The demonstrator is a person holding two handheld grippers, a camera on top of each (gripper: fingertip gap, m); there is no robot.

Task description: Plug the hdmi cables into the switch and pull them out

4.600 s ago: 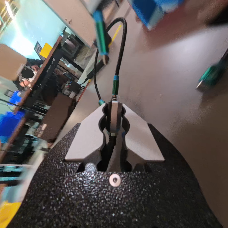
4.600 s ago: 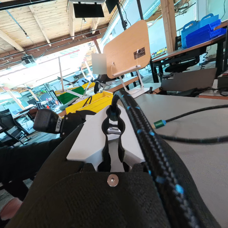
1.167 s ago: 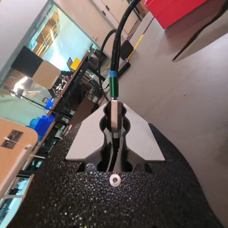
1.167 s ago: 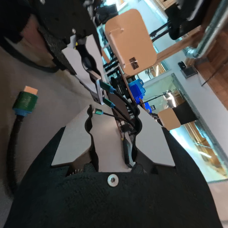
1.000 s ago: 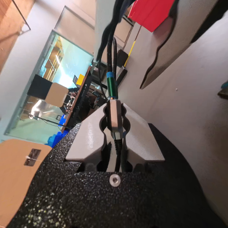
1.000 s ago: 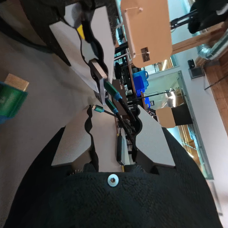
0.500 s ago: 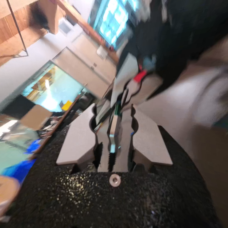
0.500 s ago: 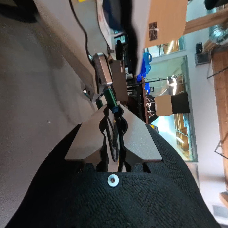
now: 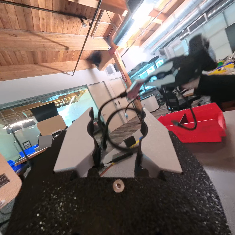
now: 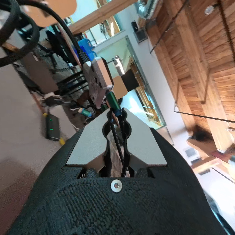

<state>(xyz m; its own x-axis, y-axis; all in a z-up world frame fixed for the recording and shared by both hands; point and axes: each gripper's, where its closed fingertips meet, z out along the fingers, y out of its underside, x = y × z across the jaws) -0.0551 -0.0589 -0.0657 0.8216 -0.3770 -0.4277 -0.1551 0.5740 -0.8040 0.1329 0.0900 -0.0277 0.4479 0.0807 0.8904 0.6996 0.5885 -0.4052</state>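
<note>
My left gripper is open wide and holds nothing; black cable loops hang beyond its fingers without touching the pads. In the same view my right gripper is up at the right, and the silver switch hangs from the cables it pinches. In the right wrist view my right gripper is shut on the black HDMI cables just behind a green plug. That plug sits in the switch, which is in the air. Another green plug dangles loose.
A red bin stands on the grey table at the right. A black box with green lights lies on the table near its far edge; it also shows in the left wrist view. Thick braided cable loops at the upper left. Some 25 cm of space lies between my two pairs of fingers.
My left gripper let go of the switch, opened wide and drew back. My right gripper closed on the cables behind the green plugs and now carries the switch by them.
</note>
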